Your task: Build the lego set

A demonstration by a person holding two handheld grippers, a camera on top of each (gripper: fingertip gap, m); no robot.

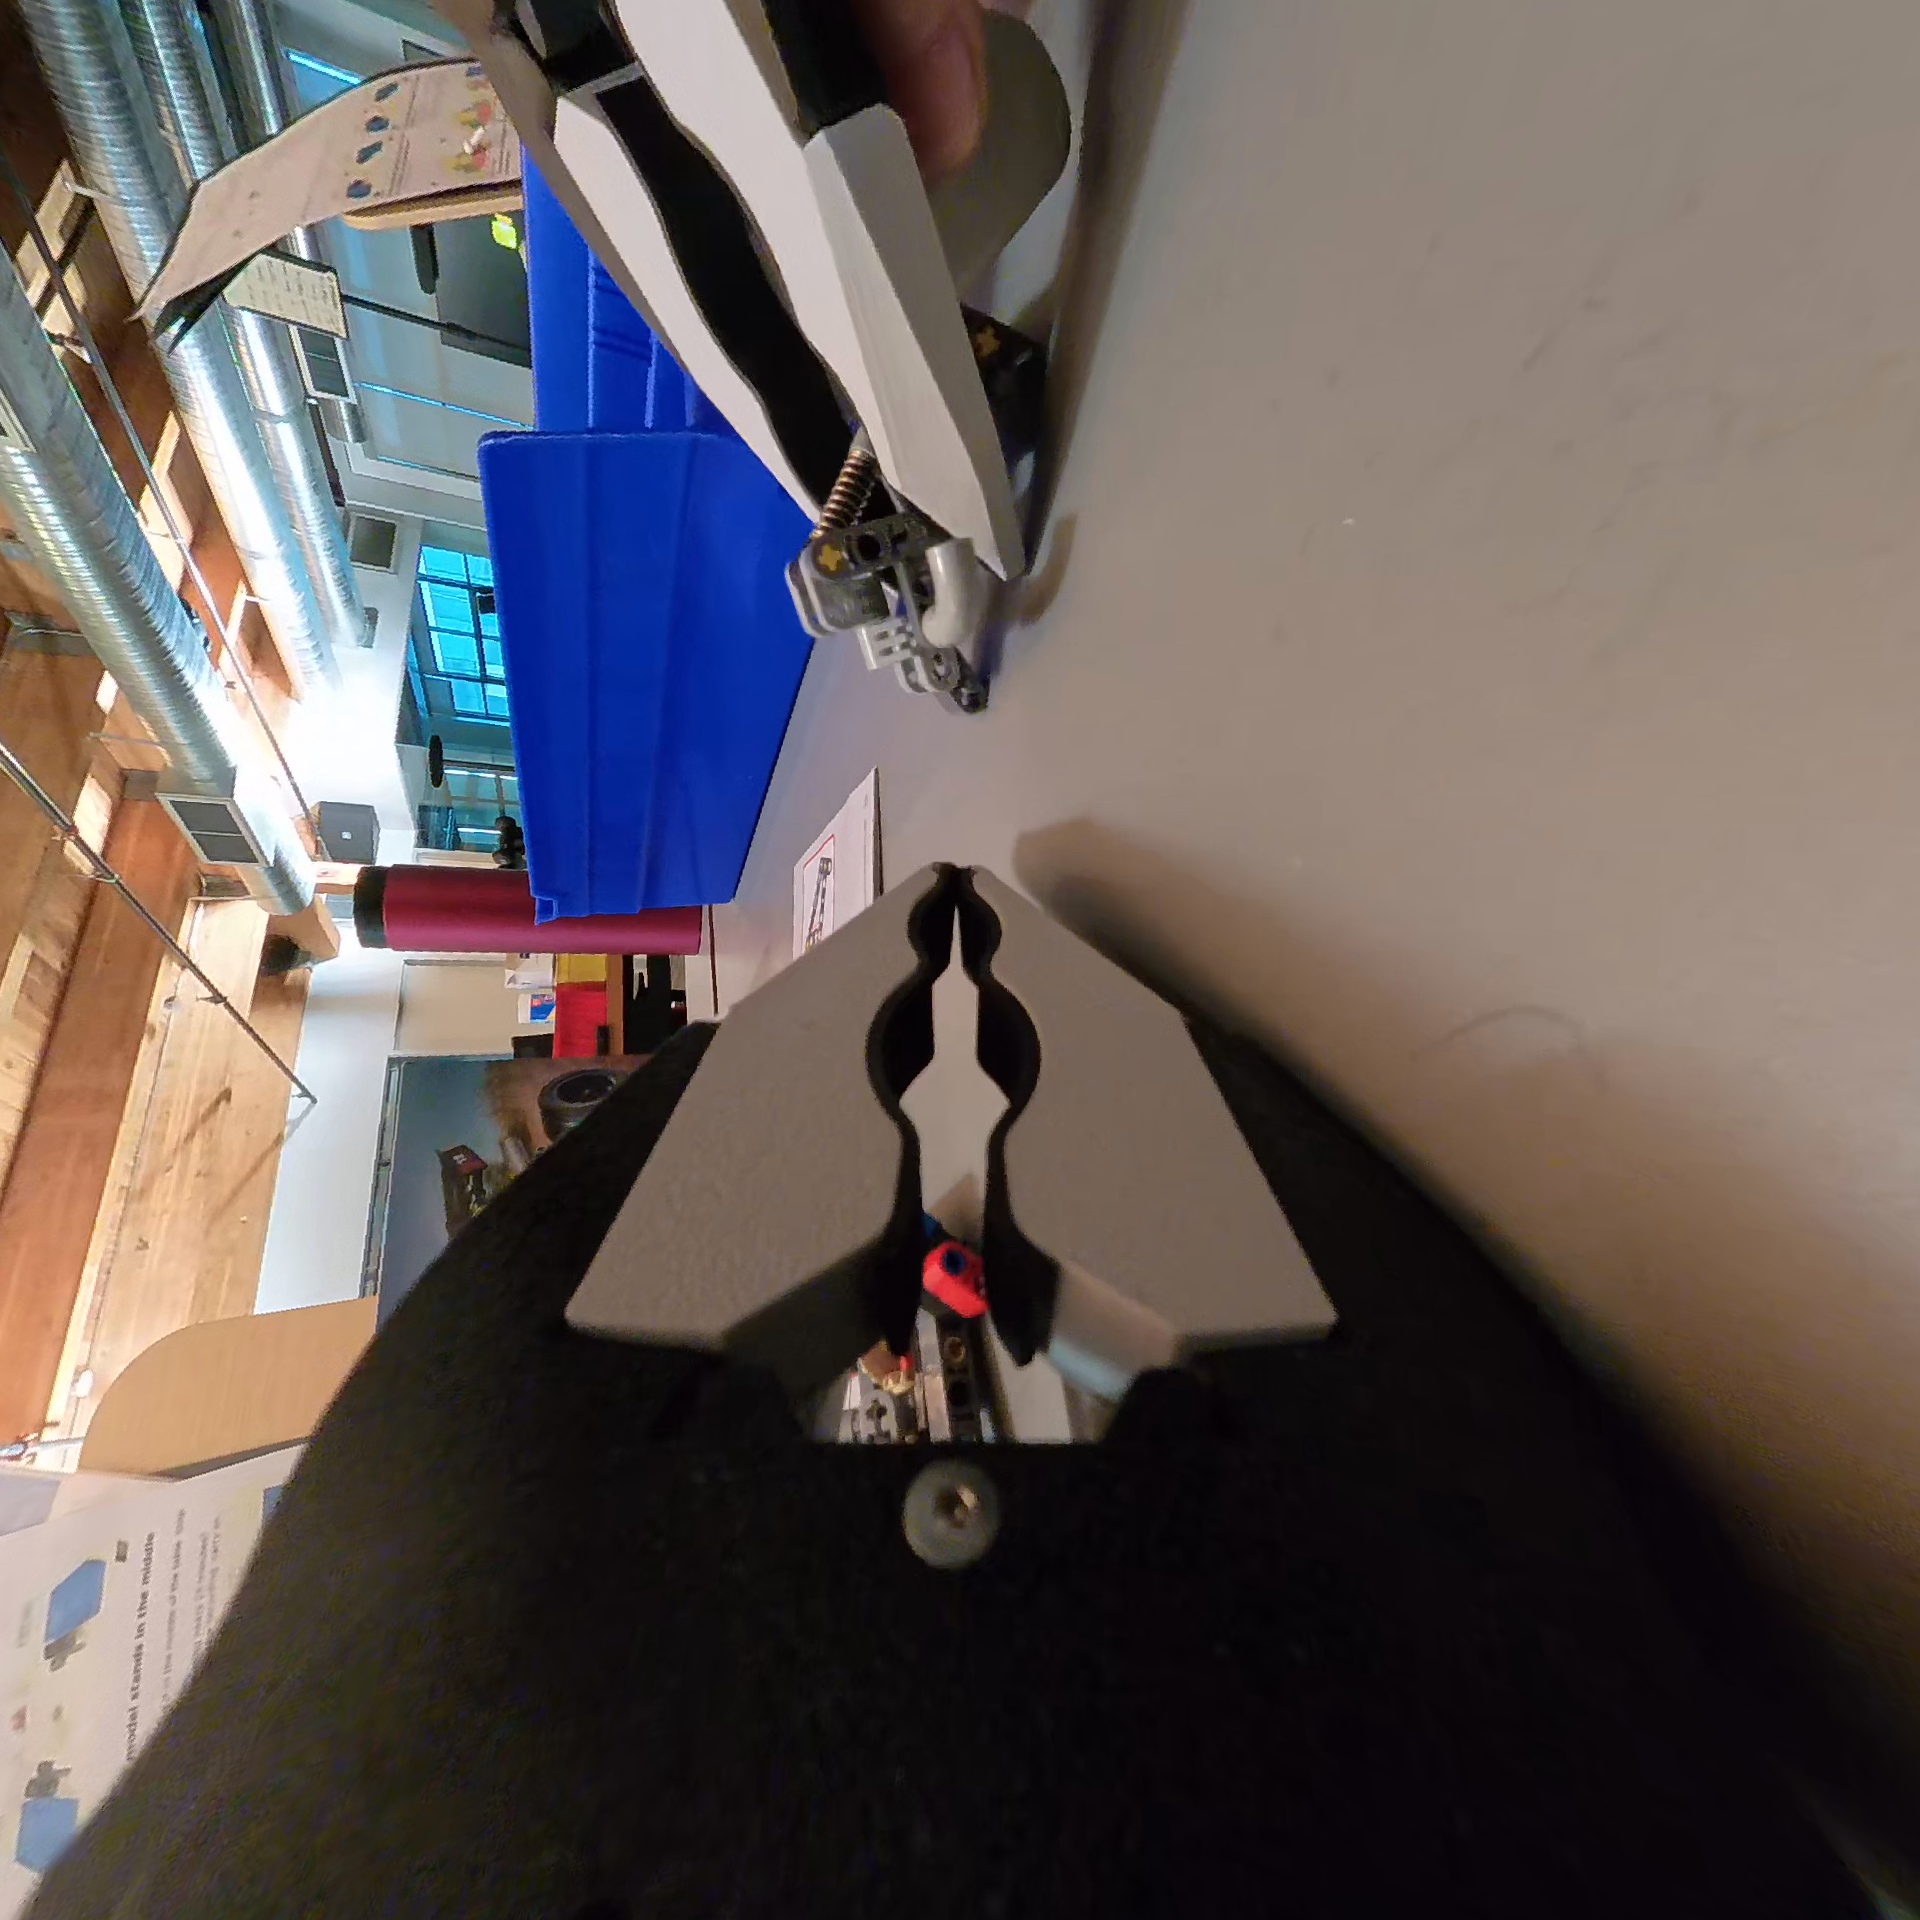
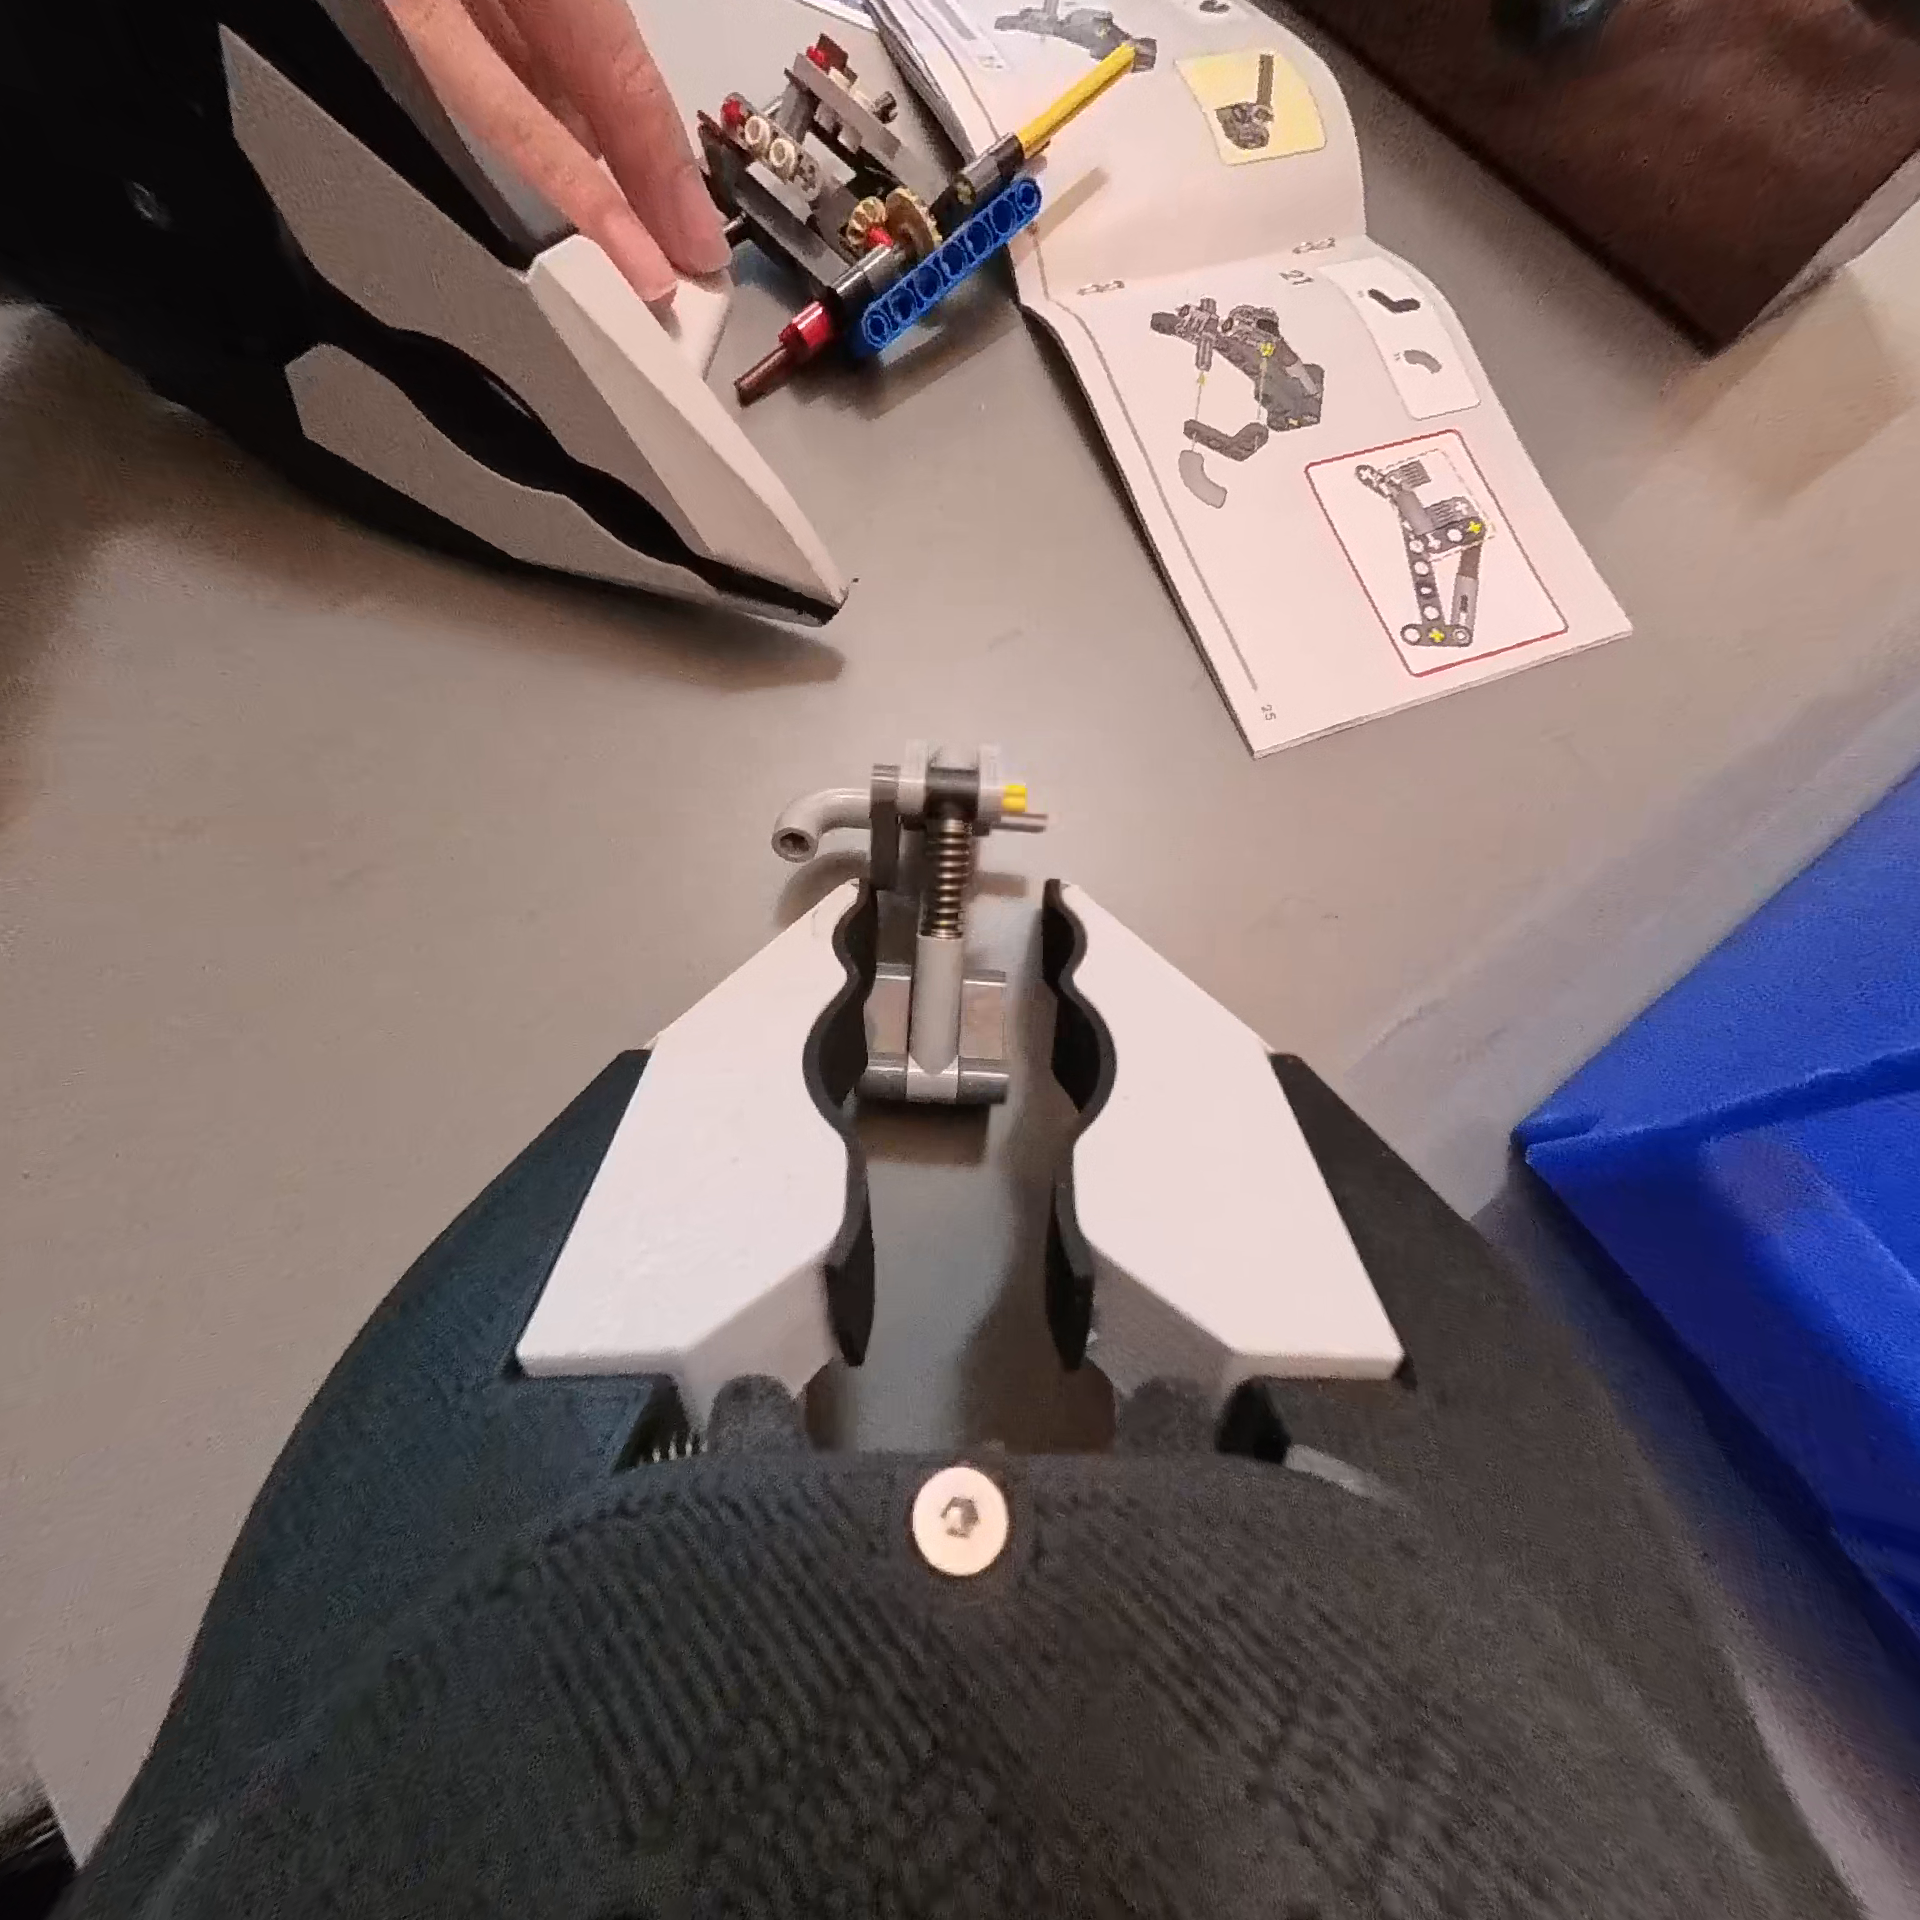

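A small grey lego assembly with a metal spring and a curved grey piece rests on the grey table. It lies between the jaws of my right gripper, which stand apart with a gap on the right side. In the left wrist view the assembly sticks out past the right gripper. My left gripper is shut and empty, its tips low over the table; it also shows in the right wrist view. A larger lego assembly with a blue beam, gears and a yellow axle lies behind it.
An open instruction booklet lies at the back right, its edge also in the left wrist view. A blue bin stands at the right; blue bins and a maroon bottle show beyond. A person's hand rests on the left gripper. The gap from one gripper's tips to the other's is roughly 6 cm.
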